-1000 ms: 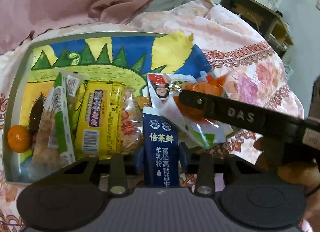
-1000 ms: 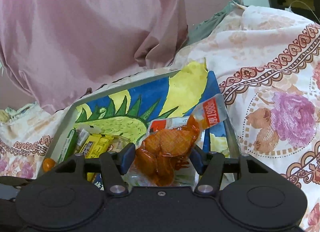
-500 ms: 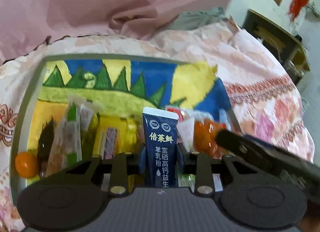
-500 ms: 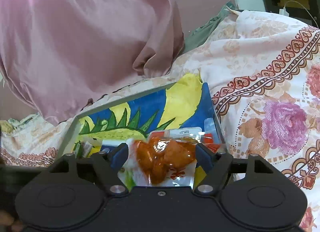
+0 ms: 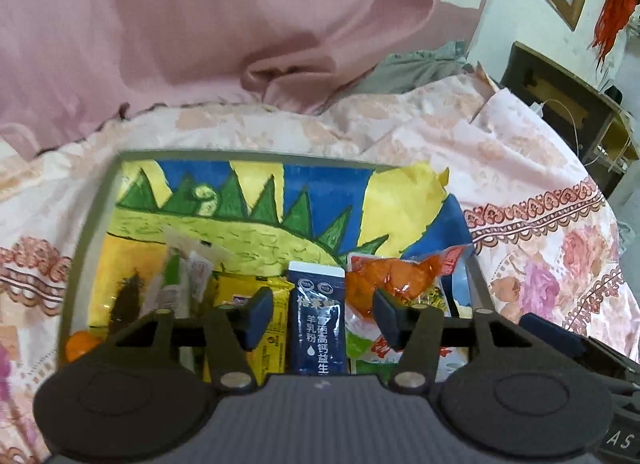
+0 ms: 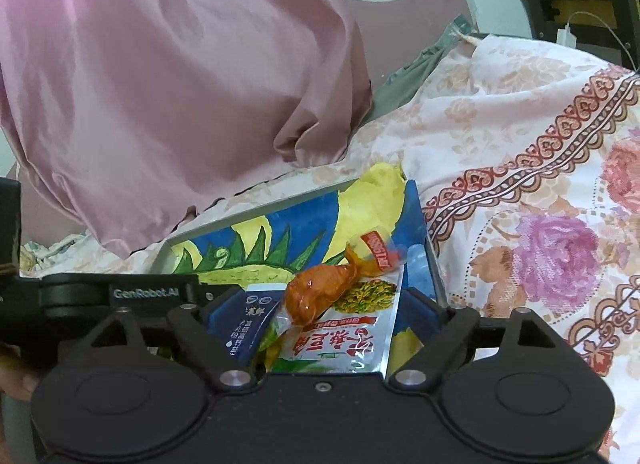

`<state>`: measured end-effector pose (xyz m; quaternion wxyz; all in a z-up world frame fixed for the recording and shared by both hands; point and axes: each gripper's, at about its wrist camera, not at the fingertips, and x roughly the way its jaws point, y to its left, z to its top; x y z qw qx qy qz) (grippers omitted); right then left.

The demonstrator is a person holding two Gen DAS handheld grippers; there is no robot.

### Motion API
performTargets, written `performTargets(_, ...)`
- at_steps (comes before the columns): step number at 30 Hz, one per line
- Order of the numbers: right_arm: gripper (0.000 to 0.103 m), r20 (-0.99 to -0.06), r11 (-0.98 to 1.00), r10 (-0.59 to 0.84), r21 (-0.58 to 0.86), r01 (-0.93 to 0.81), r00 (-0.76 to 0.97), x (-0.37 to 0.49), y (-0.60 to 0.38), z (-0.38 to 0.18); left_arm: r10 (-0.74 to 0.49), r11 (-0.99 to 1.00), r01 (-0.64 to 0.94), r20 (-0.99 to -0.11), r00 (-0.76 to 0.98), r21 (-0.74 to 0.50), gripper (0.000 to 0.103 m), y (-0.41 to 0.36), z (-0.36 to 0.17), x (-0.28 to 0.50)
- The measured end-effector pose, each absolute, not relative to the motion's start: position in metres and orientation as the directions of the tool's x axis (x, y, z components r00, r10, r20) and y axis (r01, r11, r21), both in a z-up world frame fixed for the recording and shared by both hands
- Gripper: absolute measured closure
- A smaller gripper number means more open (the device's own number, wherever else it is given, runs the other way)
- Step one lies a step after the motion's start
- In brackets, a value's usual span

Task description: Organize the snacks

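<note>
The bed [image 5: 520,168] carries a shallow tray [image 5: 96,200] lined with a painted sheet, and the snacks crowd its near end, seemingly so they sit in a row. The left tool [image 5: 320,316] has just been opening; its jaws stand apart, clear of the dark blue sachet [image 5: 318,320] lying between them at twelve o'clock. The right tool [image 6: 324,316] has also been opening and stands wide, the orange packet [image 6: 320,292] loose at its twelve o'clock atop a silver pouch [image 6: 348,340].
</note>
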<state>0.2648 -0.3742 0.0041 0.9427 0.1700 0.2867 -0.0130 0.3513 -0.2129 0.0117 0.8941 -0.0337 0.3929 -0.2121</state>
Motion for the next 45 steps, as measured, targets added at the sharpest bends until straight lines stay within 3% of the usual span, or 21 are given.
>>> performTargets(5, 0.008, -0.531, 0.955, 0.064, 0.278, 0.103, 0.845, 0.244, -0.367, 0.016, -0.393, 0.915, 0.349, -0.642, 0.658, -0.203, 0.019, -0.196, 0.033, 0.326)
performTargets(13, 0.003, -0.515, 0.970, 0.060, 0.232, 0.071, 0.855, 0.202, -0.344, 0.034, -0.340, 0.938, 0.311, -0.581, 0.740, -0.153, 0.001, -0.145, 0.051, 0.264)
performTargets(24, 0.001, -0.599, 0.989, 0.066, 0.147, 0.029, 0.798, 0.133, -0.295, 0.034, -0.179, 0.981, 0.182, -0.636, 0.751, -0.061, 0.001, -0.076, 0.025, 0.174)
performTargets(45, 0.001, -0.662, 0.987, 0.061, 0.149, 0.052, 0.747, 0.089, -0.269, 0.023, -0.135, 0.988, 0.151, -0.696, 0.706, -0.039, 0.001, -0.043, 0.008, 0.119)
